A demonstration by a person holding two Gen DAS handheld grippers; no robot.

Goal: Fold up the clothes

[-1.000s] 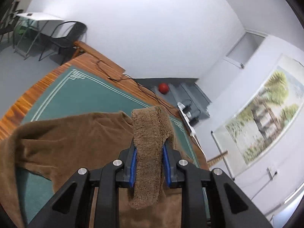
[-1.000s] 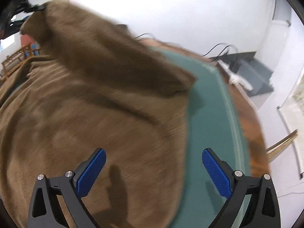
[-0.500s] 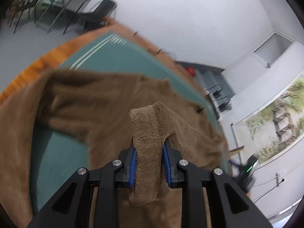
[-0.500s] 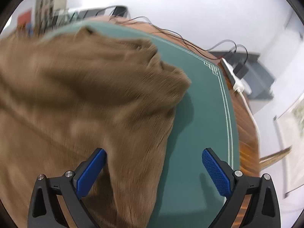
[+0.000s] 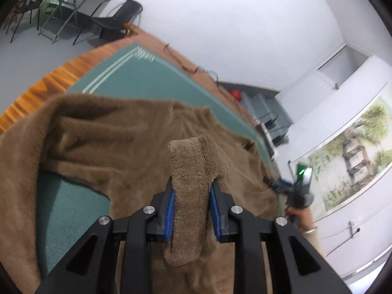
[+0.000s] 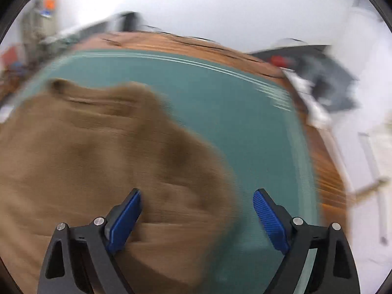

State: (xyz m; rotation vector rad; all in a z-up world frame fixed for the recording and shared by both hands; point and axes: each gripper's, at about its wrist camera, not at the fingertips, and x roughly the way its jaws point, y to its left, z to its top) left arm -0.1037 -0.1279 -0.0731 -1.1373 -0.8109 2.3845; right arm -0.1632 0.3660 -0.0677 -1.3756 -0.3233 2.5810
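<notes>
A brown fleece garment [image 5: 117, 147] lies spread over the green mat [image 5: 156, 83] on the wooden table. My left gripper [image 5: 192, 208] is shut on a folded strip of that fleece [image 5: 193, 171], which sticks up between the blue pads [image 5: 170, 208]. In the right wrist view the picture is blurred: the brown garment [image 6: 98, 159] fills the left half and my right gripper [image 6: 197, 208] stands open just above its right edge, with nothing between the fingers. The right gripper [image 5: 297, 191] and the hand holding it also show at the garment's far right in the left wrist view.
The wooden table edge [image 5: 49, 80] runs along the left, with black cables [image 5: 186, 66] at the back. Chairs and a white table [image 5: 73, 7] stand beyond. A grey cabinet with a red ball [image 5: 236, 94] sits by the wall. Bare green mat [image 6: 232, 112] lies right of the garment.
My left gripper kept its hold and carried the fleece strip over the garment. My right gripper swung right and down toward the garment's right edge, staying open.
</notes>
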